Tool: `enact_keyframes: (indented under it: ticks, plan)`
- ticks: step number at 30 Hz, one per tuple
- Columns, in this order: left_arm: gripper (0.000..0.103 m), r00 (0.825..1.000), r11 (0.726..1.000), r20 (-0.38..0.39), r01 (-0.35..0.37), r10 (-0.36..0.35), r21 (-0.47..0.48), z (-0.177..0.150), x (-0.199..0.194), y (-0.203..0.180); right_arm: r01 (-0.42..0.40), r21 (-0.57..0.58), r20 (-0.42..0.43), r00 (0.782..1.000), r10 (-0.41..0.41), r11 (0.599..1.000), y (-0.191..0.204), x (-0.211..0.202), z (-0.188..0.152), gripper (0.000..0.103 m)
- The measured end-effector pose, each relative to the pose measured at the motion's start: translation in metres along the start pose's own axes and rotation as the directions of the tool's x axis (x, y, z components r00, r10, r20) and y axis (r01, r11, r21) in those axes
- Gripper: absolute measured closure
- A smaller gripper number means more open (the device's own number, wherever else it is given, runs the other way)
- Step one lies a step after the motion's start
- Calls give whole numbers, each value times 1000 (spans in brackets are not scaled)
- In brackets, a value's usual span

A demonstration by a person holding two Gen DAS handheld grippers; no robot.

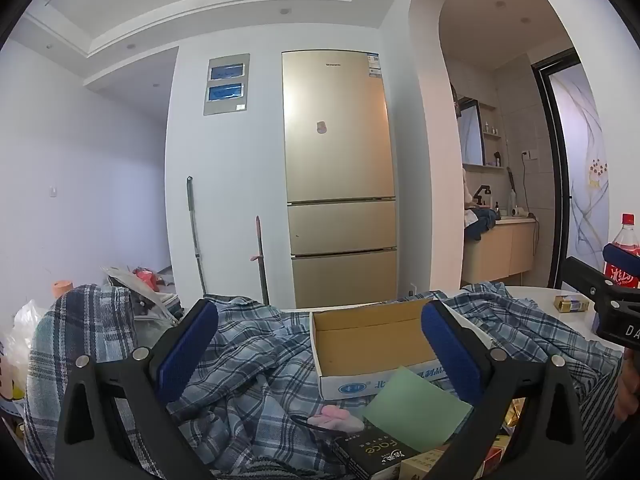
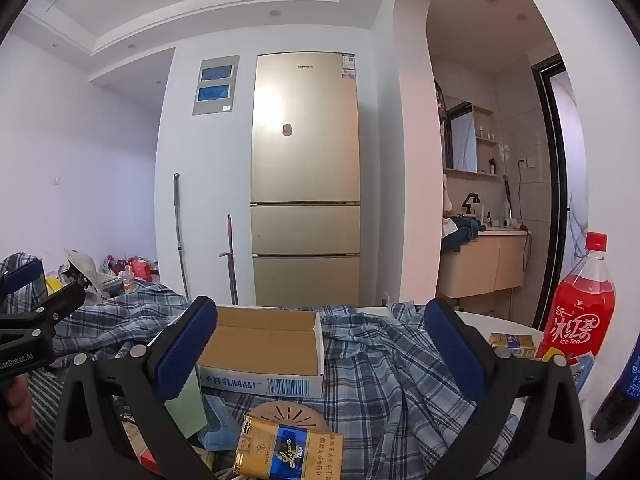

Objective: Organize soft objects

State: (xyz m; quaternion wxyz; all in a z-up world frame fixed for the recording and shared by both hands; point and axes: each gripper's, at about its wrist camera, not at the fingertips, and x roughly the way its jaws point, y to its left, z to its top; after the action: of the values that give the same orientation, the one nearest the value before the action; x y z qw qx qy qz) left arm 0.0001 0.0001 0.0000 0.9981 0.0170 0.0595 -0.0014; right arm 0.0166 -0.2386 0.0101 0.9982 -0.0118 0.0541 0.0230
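Note:
A blue plaid cloth (image 1: 248, 364) lies crumpled over the table, also in the right wrist view (image 2: 384, 376). An open, empty cardboard box (image 1: 368, 340) sits on it, also in the right wrist view (image 2: 264, 352). A green cloth (image 1: 416, 408) lies in front of the box. A small pink soft item (image 1: 338, 420) lies on the plaid. My left gripper (image 1: 320, 344) is open and empty above the plaid and box. My right gripper (image 2: 320, 344) is open and empty above the box's right edge. Each gripper shows at the edge of the other's view.
A red iced-tea bottle (image 2: 580, 320) and a dark bottle (image 2: 620, 392) stand at the right on the white table (image 2: 500, 320). A gold-blue cigarette pack (image 2: 288, 452) and a black box (image 1: 372, 456) lie in front. Bags and clutter (image 2: 120, 272) sit left. A fridge (image 1: 340, 176) stands behind.

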Motion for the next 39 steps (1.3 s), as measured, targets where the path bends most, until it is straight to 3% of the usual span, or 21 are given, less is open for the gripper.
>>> enact_keyframes:
  ticks: [39]
  plan:
    - [0, 1000, 1000, -11, 3, -3, 12, 0, 4, 1, -6, -2, 7, 1000, 6, 1000, 3, 0, -2, 0]
